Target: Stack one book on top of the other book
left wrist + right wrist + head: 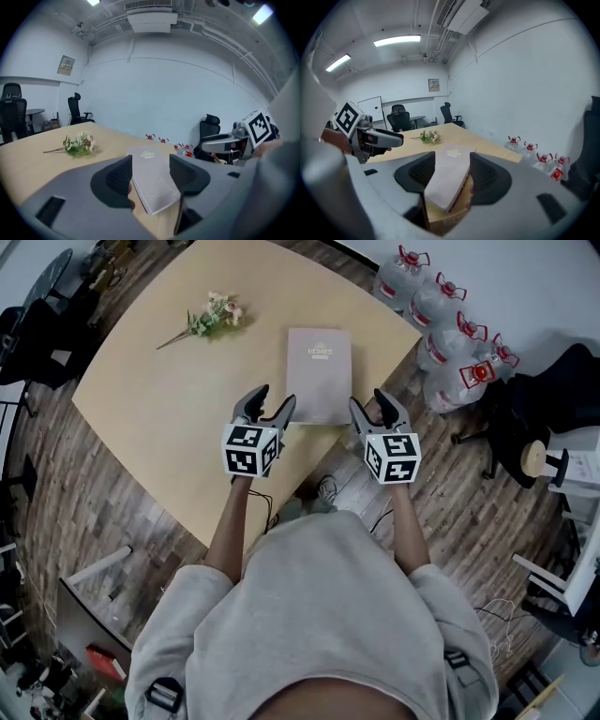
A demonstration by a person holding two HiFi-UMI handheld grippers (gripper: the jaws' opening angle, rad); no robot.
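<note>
A pale pinkish book (319, 374) lies flat on the wooden table (159, 409) near its front edge, cover up. In the right gripper view the book (449, 176) shows a thick near edge, and I cannot tell whether a second book lies under it. My left gripper (273, 399) hovers just off the book's near left corner, jaws open and empty. My right gripper (370, 401) hovers off the near right corner, also open and empty. Both are lifted clear of the book (151, 165) and point toward it from the near side.
A small bunch of flowers (214, 317) lies on the table to the far left of the book. Several water jugs (441, 324) stand on the floor at the right, with a black office chair (553, 395) beyond them. Cables lie on the floor under the table's edge.
</note>
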